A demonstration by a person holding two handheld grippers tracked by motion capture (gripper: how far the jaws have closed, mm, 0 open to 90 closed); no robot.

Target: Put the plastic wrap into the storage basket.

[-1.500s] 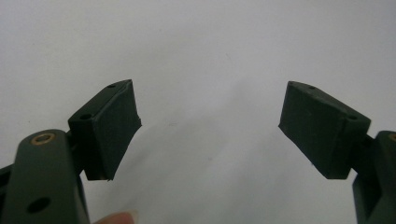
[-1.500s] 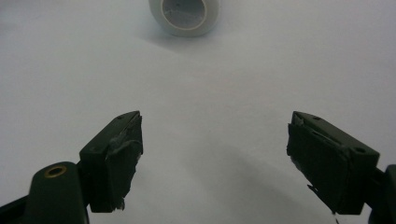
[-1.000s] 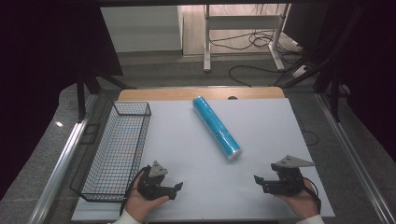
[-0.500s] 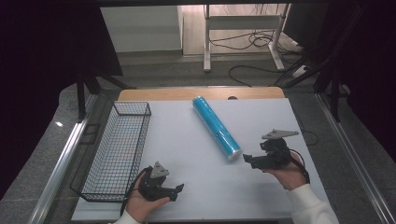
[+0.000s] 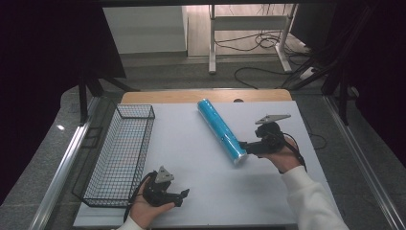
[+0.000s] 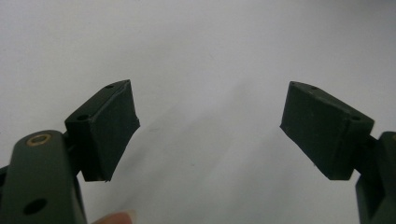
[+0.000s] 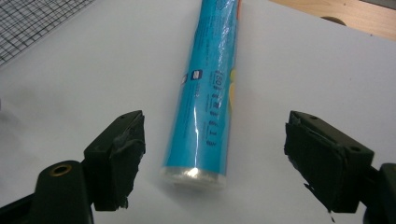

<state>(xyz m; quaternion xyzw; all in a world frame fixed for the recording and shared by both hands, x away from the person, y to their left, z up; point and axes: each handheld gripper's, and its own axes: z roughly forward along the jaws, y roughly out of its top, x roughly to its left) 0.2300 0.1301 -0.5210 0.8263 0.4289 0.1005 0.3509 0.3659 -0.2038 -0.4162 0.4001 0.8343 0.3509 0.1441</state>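
Right gripper (image 5: 245, 145) wide open, empty, jaws straddling near end of the blue plastic-wrapped roll (image 5: 221, 130) lying mid-table, probably not touching yet: push further along it, centre, then close.

Blue roll (image 5: 222, 130), black wire basket (image 5: 119, 152)
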